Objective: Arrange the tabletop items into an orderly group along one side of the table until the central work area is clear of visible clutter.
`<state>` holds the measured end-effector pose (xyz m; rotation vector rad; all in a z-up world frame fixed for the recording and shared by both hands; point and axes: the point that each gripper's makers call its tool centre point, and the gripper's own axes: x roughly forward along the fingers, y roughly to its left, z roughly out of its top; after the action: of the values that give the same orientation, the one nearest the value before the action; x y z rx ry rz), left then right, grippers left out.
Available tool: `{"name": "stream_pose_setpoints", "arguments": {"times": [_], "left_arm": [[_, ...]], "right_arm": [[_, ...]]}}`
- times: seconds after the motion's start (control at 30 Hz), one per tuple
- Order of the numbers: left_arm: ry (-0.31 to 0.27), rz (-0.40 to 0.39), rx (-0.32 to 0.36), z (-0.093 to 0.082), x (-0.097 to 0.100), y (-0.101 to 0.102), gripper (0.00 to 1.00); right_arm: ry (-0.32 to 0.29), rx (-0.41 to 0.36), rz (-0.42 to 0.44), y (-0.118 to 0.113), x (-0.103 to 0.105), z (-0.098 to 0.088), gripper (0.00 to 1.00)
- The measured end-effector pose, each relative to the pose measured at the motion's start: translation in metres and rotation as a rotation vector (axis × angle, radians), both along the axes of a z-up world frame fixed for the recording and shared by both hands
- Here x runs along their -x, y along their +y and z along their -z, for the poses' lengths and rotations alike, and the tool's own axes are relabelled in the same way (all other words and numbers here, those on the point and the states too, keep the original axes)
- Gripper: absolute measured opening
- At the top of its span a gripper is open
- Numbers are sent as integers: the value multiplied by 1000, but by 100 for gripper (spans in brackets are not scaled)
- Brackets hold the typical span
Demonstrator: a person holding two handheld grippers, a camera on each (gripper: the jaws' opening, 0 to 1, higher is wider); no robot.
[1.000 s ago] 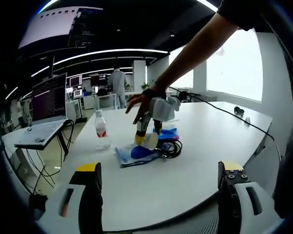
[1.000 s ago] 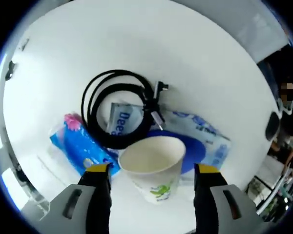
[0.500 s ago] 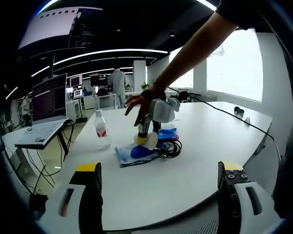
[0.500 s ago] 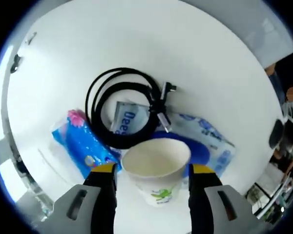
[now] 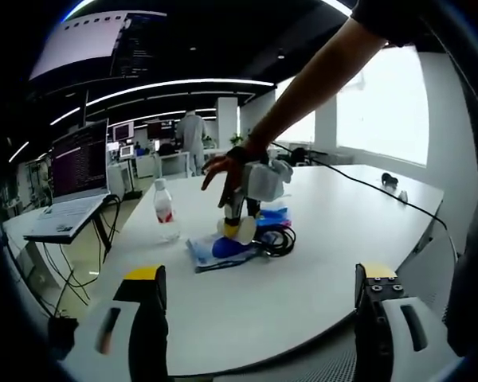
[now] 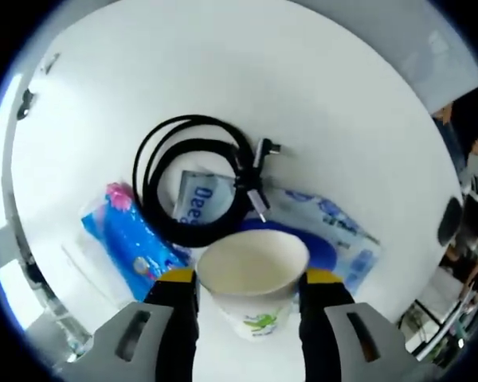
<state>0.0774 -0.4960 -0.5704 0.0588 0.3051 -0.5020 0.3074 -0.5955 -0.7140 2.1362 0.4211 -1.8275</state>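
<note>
Between the yellow-tipped jaws of the right gripper [image 6: 248, 278] sits a paper cup [image 6: 253, 280], its round open rim facing the camera and a green print on its white wall; the jaws press its sides, so the gripper is clamped on the cup. Just beyond the cup lies a flat blue-and-white wipes pack [image 6: 334, 231], with a glossy blue tissue packet [image 6: 131, 239] to its left and a coiled black cable [image 6: 193, 177] resting partly on both, its plug ends pointing right. All lie on the smooth white tabletop [image 6: 223, 72].

From the left gripper view, the left gripper [image 5: 259, 290] hangs low at the near edge of the tabletop [image 5: 342, 215], its jaws wide apart with nothing between them. Far ahead, a person's outstretched arm reaches down from the upper right, the hand [image 5: 227, 169] holding the right gripper [image 5: 240, 224] tilted over the cluster. Left of that cluster stands a clear plastic bottle [image 5: 166, 211] with a red label. A laptop [image 5: 72, 195] sits on a stand further left.
</note>
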Motion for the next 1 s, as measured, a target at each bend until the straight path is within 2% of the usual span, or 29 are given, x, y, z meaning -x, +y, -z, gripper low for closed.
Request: {"name": "stream_pose_setpoints", "arguments": {"times": [0.67,0.87,0.9,0.97,1.0], "left_arm": [[-3,15,-8,-1,-2,-2,97],[3,21,-12,0,-1,-4,96],[6,21,-16,1,-1,-4,96],[3,23,-16,0,-1,-4,96],[3,23,-14,0,-1,-4,96]], "right_arm": [[-30,-56,50,7,0,-20,41],[-21,-107,135,13,0,-27,40],[-13,-123,190,13,1,-27,40],[-10,-134,176,14,3,-28,40],[-5,-142,207,13,5,-28,40]]}}
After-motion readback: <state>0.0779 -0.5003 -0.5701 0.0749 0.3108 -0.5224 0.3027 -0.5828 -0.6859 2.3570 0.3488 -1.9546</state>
